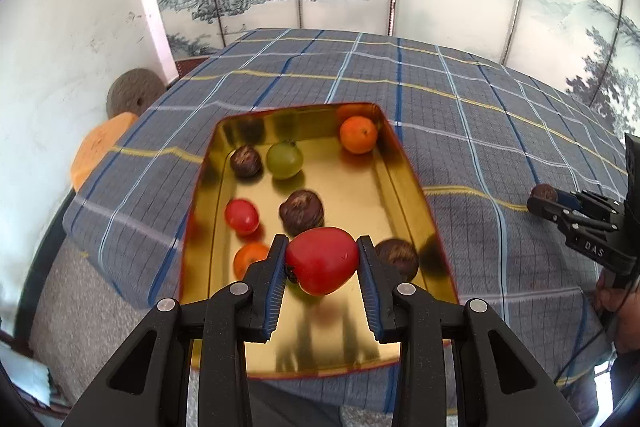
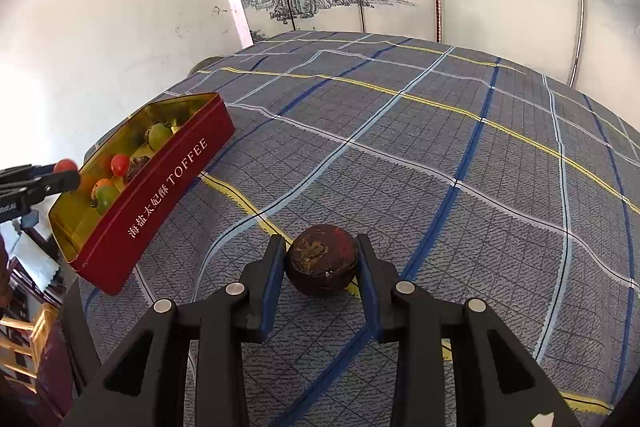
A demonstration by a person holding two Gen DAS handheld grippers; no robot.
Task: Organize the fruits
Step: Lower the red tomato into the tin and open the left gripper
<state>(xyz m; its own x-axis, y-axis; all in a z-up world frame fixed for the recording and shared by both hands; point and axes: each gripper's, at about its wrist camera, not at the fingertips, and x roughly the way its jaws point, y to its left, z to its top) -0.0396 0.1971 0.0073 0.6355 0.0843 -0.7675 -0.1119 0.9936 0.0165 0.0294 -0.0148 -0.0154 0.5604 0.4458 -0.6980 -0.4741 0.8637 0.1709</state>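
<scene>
Left wrist view shows the left gripper (image 1: 322, 257) pinching a red fruit (image 1: 322, 261) above the tin (image 1: 404, 167), ready to drop, while the right gripper (image 2: 322, 259) clamps a brown fruit (image 2: 322, 259) on the tablecloth (image 2: 440, 147), needing carrying over.

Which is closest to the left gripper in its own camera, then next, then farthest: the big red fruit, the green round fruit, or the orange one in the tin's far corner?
1. Big red fruit: between the left gripper fingers.
2. Green round fruit: middle of the gold tin, towards the back.
3. Orange round fruit: far right corner.
</scene>
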